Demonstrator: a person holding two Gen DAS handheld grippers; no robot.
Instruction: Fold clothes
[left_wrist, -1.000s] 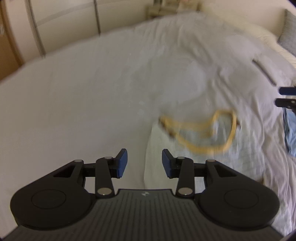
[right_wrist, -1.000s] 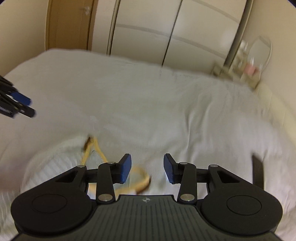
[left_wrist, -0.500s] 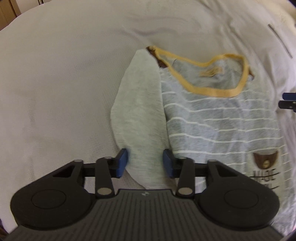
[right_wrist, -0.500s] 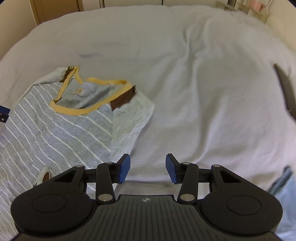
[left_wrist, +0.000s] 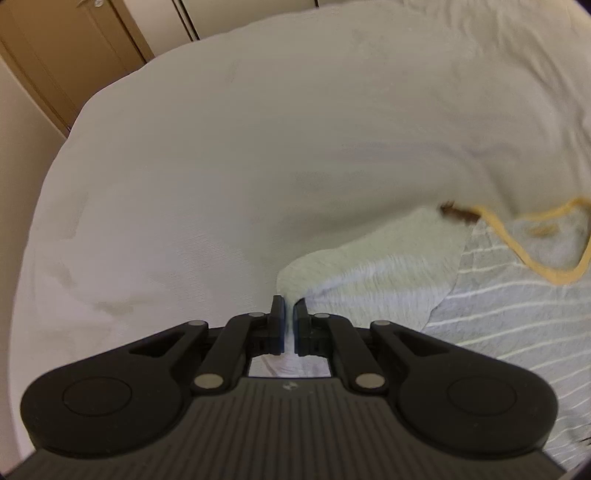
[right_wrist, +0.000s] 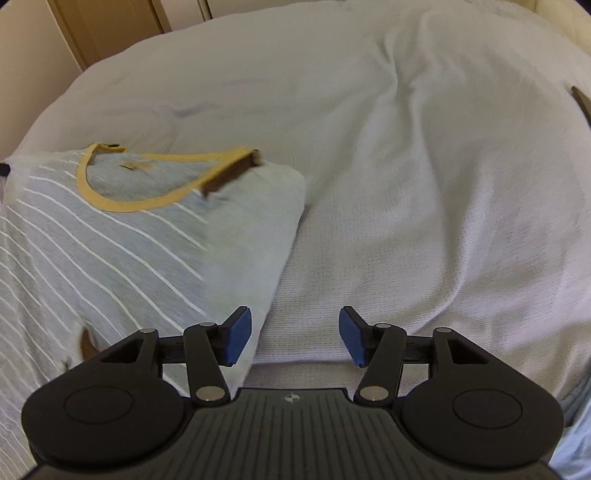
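A grey shirt (right_wrist: 110, 236) with thin white stripes and a yellow collar (right_wrist: 110, 203) lies flat on the white bedspread (right_wrist: 406, 184). Its plain pale sleeve (left_wrist: 369, 258) runs from the shoulder down to my left gripper (left_wrist: 289, 314), which is shut on the sleeve's end. The yellow collar (left_wrist: 535, 254) shows at the right edge of the left wrist view. My right gripper (right_wrist: 293, 334) is open, low over the bed, just right of the shirt's other sleeve (right_wrist: 255, 236); its left fingertip overlaps that sleeve's edge and nothing sits between the fingers.
The white bedspread (left_wrist: 221, 184) spreads far beyond the shirt with soft wrinkles. A wooden door (left_wrist: 74, 66) and pale wardrobe fronts stand past the bed's far edge. A bit of light blue cloth (right_wrist: 576, 443) lies at the lower right.
My left gripper went from open around the sleeve to shut on its end, and its view swung left. My right gripper dropped closer to the other sleeve, staying open.
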